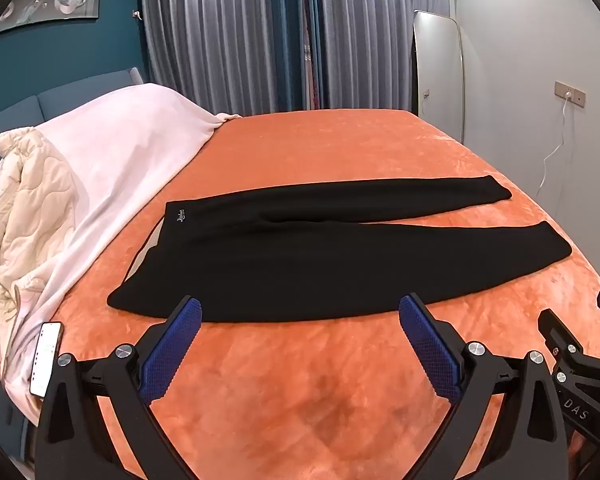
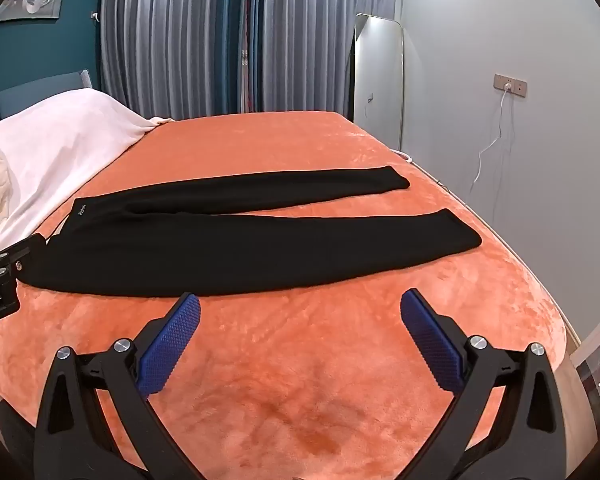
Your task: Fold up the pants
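Both jaws stand spread wide and hold nothing: the left gripper (image 1: 300, 312) and the right gripper (image 2: 300, 308) hover over the orange plush bedspread (image 2: 300, 380). Toward twelve o'clock, the black knit pants (image 1: 268, 264) lie flat, waistband at nine o'clock, legs parted toward three.

logo (image 1: 181, 213) on pants (image 1: 300, 256) too small

The pants (image 1: 300, 252) lie flat on the bed (image 1: 320, 380), just ahead of both spread grippers' fingers (image 1: 172, 344), waistband left, legs running right. A phone (image 1: 46, 358) lies left of the left gripper (image 1: 300, 312).
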Tool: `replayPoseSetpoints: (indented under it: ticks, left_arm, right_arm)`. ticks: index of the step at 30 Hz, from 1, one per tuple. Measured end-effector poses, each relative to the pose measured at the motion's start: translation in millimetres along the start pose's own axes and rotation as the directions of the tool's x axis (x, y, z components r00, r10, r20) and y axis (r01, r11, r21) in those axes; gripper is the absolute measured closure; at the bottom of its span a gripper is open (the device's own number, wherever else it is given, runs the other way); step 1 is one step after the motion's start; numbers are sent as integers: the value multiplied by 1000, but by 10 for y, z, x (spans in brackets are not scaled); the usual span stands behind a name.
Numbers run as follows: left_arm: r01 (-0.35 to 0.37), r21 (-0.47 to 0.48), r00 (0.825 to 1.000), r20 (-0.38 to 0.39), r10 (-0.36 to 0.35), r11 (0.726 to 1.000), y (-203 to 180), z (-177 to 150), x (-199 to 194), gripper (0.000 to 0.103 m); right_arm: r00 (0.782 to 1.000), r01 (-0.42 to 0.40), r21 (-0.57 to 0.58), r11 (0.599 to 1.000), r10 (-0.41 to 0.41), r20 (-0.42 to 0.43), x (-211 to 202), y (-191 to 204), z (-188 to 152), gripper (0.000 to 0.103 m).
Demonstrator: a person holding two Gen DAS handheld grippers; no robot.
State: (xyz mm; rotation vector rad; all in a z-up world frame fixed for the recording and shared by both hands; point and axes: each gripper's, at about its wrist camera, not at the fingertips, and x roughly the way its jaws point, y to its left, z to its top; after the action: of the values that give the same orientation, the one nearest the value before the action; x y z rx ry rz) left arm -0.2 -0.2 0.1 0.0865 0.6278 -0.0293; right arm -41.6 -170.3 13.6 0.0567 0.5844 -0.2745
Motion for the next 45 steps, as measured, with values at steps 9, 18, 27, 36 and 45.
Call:
replayPoseSetpoints:
  ticks: [9, 18, 27, 36, 45]
  left_arm:
    - [6, -7, 1000, -7, -6, 1000, 7, 4, 19, 6]
    - [28, -12, 1000, -3, -28, 1000, 44, -17, 42, 6]
    - [11, -23, 1000, -13, -11, 1000, 66, -25, 122, 5]
    - [-9, -20, 1000, -23, 9, 1000, 56, -13, 198, 5]
    - [-10, -37, 999, -46, 8, 999, 76, -3, 309, 5]
  right_arm:
    - [1000, 0, -9, 1000, 0, 1, -49, 48, 94, 5]
    - [1000, 0, -12, 1000, 0, -7, 23, 43, 53, 5]
    - [1000, 4, -22, 1000, -5, -11, 73, 80, 113, 5]
    - [1000, -6, -25, 1000, 6, -14, 159, 67, 180, 5]
    - [999, -16, -18, 1000, 15, -28, 279, 38, 202, 5]
